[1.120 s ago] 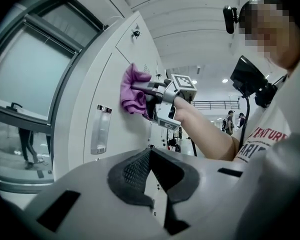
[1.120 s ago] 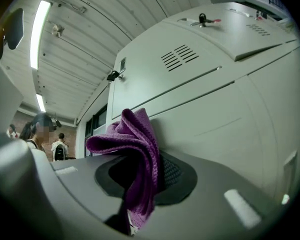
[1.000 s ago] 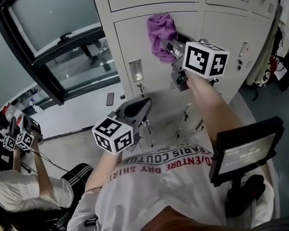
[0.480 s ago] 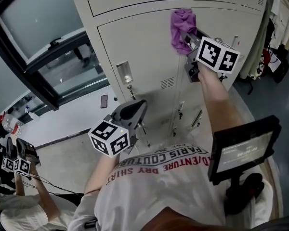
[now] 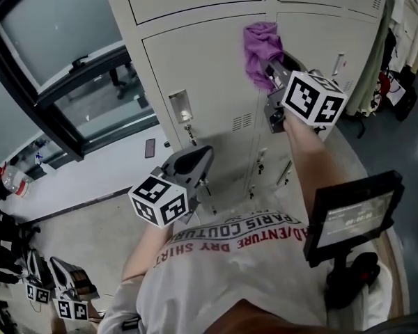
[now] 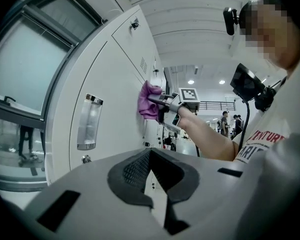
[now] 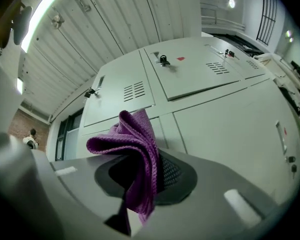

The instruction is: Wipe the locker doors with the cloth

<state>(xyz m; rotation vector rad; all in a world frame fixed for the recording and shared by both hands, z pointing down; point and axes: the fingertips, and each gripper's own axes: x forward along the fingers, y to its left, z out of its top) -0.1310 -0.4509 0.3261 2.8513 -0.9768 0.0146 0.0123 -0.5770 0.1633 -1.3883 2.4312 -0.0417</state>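
- Right gripper [image 5: 272,73]: your jaws were clamped on the purple cloth [image 5: 260,42]. One bunched fold was pinched between the pads and the rest hung loose.
- Cloth, position: it was pressed against the upper right part of the pale locker door [image 5: 195,68], just beside the seam with the neighbouring door.
- Left gripper [image 5: 199,160]: your jaws were closed together with nothing in them. You held it low in front of you, well apart from the door.
- Risk, grip: only a fold was held, so drag across the metal could probably pull the cloth free and drop it.
- Risk, contact: with the cloth so bunched, a hard press might put the jaw tips on the paint instead of fabric.
- Risk, snag: a stroke down and left could catch the loose end on the door handle [image 5: 182,108] or the vent slots [image 5: 242,120].
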